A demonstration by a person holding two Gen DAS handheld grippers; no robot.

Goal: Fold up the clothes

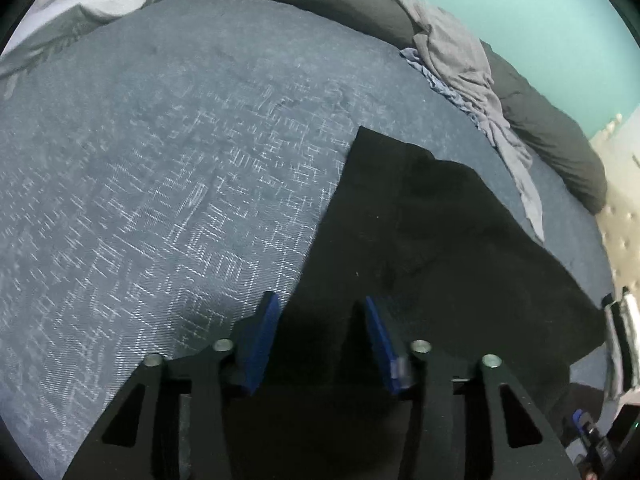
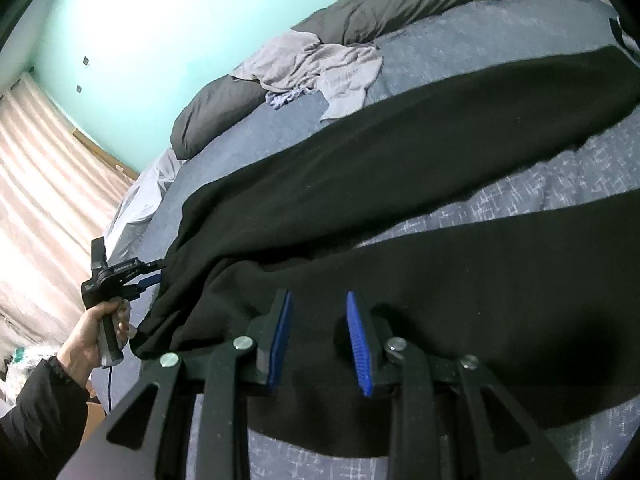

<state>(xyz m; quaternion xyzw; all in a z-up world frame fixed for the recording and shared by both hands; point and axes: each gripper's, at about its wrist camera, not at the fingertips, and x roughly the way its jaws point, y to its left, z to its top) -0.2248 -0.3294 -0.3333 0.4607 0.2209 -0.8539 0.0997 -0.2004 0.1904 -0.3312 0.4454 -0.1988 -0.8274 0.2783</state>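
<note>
The blue bedspread (image 1: 160,168) is bare and flat across the left and centre of the left wrist frame, so there is free room. At upper right a grey crumpled garment (image 1: 468,76) and a dark pillow (image 1: 552,140) block the wall side. Black trousers (image 2: 400,152) cover the middle of the right wrist frame

Daylight entering through the pale curtain (image 2: 44,184), overexposed glare there, teal wall (image 2: 160,32) washed out beside the curtain, black garment (image 2: 400,152) featureless in shadow, bedspread (image 1: 160,180) motion-smeared, fisheye bending and dark vignette at all edges
</note>
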